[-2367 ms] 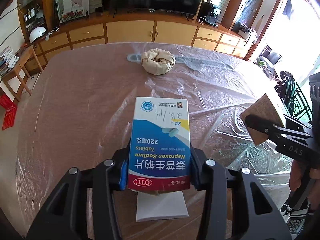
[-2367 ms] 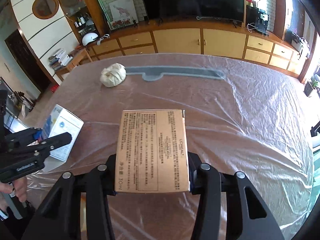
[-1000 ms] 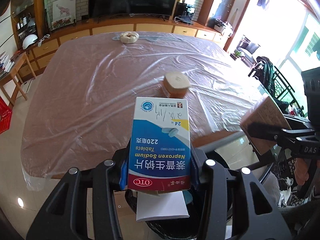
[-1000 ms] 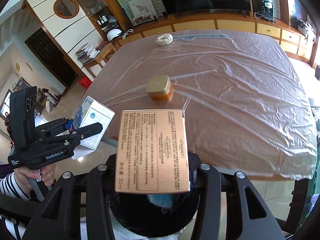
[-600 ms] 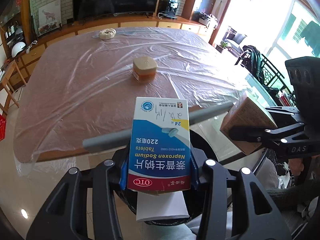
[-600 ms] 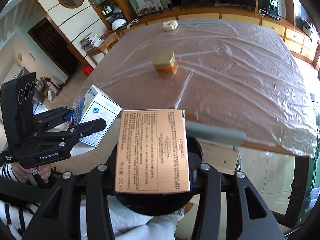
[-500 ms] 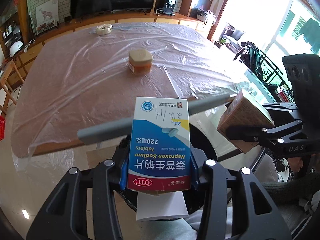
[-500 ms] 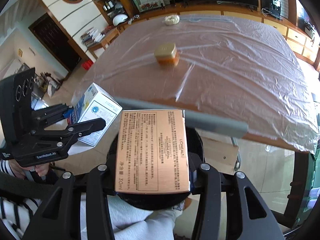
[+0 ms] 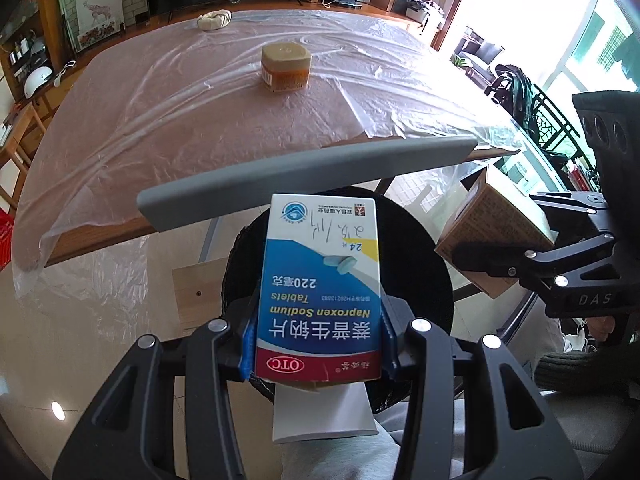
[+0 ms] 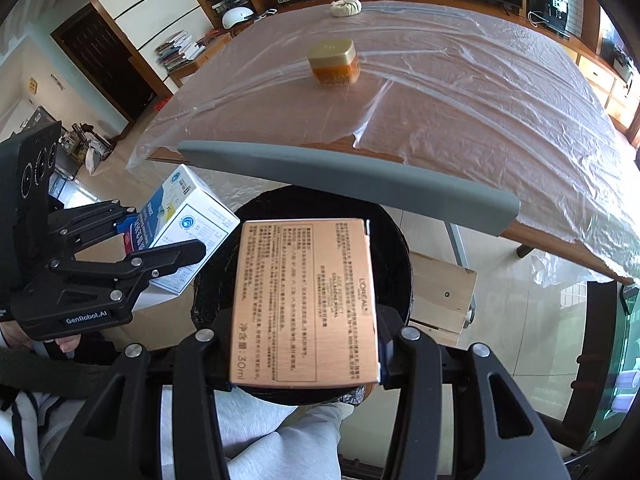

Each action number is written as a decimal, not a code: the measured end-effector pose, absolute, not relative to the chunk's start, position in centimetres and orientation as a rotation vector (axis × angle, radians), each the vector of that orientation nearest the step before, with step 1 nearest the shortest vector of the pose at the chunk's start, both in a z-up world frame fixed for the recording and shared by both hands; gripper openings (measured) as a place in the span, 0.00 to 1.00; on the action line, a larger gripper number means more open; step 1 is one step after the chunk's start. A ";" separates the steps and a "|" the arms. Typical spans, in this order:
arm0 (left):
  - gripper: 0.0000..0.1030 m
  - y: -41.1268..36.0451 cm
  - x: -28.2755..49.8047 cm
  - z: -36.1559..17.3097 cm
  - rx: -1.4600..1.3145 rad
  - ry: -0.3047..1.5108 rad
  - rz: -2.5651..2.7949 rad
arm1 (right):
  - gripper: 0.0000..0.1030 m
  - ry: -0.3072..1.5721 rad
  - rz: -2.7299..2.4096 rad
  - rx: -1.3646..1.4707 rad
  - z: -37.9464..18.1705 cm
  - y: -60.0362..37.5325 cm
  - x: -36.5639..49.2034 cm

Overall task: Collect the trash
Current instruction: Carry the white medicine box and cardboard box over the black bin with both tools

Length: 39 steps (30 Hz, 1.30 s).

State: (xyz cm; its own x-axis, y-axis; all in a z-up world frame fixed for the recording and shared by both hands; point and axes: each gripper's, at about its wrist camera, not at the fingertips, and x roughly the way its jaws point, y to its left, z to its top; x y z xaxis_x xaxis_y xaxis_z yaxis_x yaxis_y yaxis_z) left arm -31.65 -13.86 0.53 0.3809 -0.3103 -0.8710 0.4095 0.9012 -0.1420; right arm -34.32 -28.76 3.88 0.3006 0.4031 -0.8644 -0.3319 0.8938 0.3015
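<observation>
Since the earlier frames we have drawn both grippers back off the bench (image 9: pixel 168 92) and lowered them, so that the black bin (image 10: pixel 396 240), formerly out of sight, now lies directly beneath and just beyond the jaws in both views. The left gripper (image 9: pixel 318 344) has its jaws closed on the naproxen box (image 9: pixel 320 280), held by its two long sides with the long axis running straight forward from the jaws and the printed face upward; a white leaflet (image 9: pixel 320 412) protrudes from its near end. The right gripper (image 10: pixel 306 350) likewise has its jaws clamped on the copper carton (image 10: pixel 306 304), long axis forward along the fingers. Each box overhangs the bin mouth, which sits below and ahead of the jaws, under a grey bar (image 9: pixel 304 176) that crosses in front of the bench edge. We judge the right gripper the better centred over the opening; seen from the right wrist, the naproxen box sits just to the left of the rim, beside it, not squarely above. Release therefore turns on this vertical alignment: the copper carton should fall in if let go, while the left hand probably needs a small shift toward the right gripper first. An amber jar (image 10: pixel 334 62) with a gold lid and a cloth bundle (image 10: pixel 346 8) remain on the bench, well ahead of both jaws.
</observation>
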 end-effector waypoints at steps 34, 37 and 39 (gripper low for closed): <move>0.45 -14.2 -31.8 -3.2 0.170 1.162 -0.405 | 0.44 1.253 0.399 0.018 -0.8 -26.6 -33.9; 0.45 -14.3 -31.7 -3.4 0.172 1.166 -0.402 | 0.44 1.255 0.395 0.014 -1.0 -26.4 -33.8; 0.45 -14.3 -31.7 -3.5 0.174 1.168 -0.400 | 0.44 1.256 0.393 0.012 -1.2 -26.3 -33.8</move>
